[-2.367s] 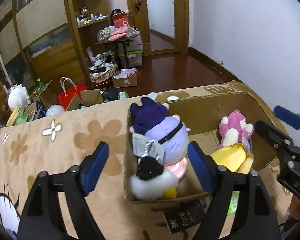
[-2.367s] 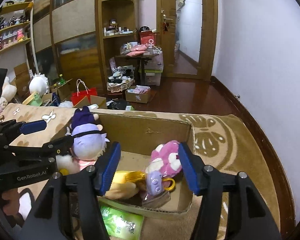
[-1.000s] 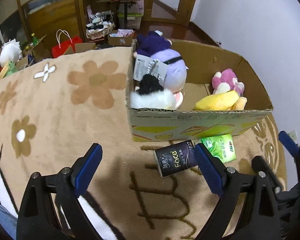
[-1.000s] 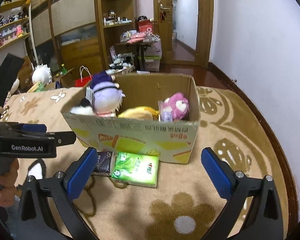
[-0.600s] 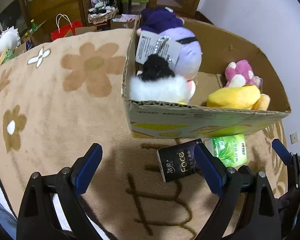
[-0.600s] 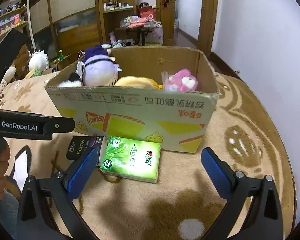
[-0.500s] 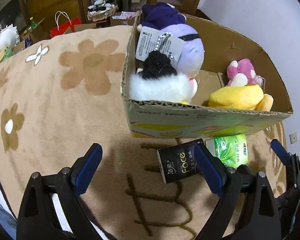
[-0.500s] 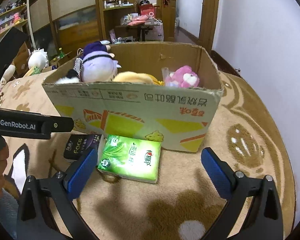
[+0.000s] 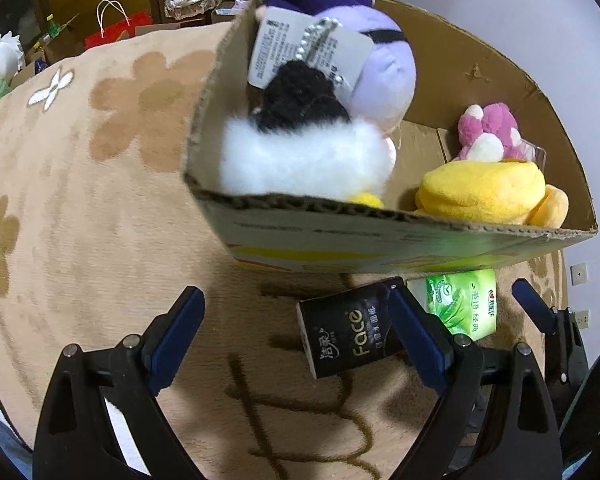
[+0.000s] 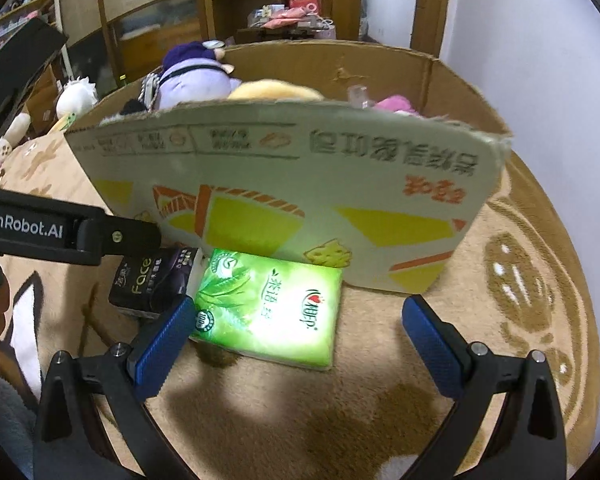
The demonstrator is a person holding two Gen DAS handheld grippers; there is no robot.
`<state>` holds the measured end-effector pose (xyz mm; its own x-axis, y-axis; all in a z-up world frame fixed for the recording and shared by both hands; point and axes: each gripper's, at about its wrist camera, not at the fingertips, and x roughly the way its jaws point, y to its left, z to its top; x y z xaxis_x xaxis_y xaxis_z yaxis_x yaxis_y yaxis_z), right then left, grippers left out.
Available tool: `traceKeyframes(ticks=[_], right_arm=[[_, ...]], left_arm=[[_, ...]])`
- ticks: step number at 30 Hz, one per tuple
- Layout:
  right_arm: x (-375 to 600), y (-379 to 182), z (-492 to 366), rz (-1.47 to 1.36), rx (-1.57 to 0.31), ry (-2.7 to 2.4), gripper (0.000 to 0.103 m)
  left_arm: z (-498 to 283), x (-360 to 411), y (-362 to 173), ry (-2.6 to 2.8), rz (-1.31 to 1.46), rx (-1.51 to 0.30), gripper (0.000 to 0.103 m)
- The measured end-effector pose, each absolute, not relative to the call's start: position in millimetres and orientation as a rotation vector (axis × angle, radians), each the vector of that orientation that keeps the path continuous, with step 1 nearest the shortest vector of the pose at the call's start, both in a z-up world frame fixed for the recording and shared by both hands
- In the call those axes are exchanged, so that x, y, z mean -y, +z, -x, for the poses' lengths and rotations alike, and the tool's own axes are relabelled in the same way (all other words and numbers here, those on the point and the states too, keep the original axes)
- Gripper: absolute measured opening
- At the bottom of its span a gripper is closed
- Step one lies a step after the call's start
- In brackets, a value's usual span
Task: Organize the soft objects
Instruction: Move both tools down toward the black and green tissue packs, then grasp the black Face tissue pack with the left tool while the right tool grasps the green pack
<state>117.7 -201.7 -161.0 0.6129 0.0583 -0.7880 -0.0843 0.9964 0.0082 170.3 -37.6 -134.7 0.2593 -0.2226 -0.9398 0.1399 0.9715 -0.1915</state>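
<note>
Dropping toward the two tissue packs now: both grippers have come down off the box (image 9: 380, 236) to the blanket (image 9: 80, 200) in front of it. A couple of seconds back they hung over the plush toys inside; those toys sit in the box untouched by either gripper.

Left gripper (image 9: 296, 332) is wide open, nothing in it, black pack (image 9: 350, 334) lying between its jaws, closer to the right-hand pad. Right gripper (image 10: 296, 344) is also wide open and empty, straddling the green pack (image 10: 272, 308).

Both packs lie flat on the blanket, just in front of the box's near wall, side by side and about touching.

My read: toys are sorted, packs are next, one per gripper. Neither pad is pressing on a pack yet. The black pack sits off-centre, so the left grasp may need a small shift first.
</note>
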Motion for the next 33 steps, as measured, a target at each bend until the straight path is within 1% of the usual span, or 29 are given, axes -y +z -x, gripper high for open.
traceKeyframes(ticks=[15,24,33], right_arm=[[178,-181,-131,0.115,-0.969,0.05,0.103],[178,-195,-133,0.048,-1.018,0.059,0.103],[180,-206,-132,0.045,-1.007,0.05,0.103]], left_arm=[[-173,60,-149,-0.287,0.049,-1.337,0.092],[-184,68,-160,-0.272,0.041,-1.374,0.092],[-192,77,-164,-0.265,0.015,-1.384,0.092]])
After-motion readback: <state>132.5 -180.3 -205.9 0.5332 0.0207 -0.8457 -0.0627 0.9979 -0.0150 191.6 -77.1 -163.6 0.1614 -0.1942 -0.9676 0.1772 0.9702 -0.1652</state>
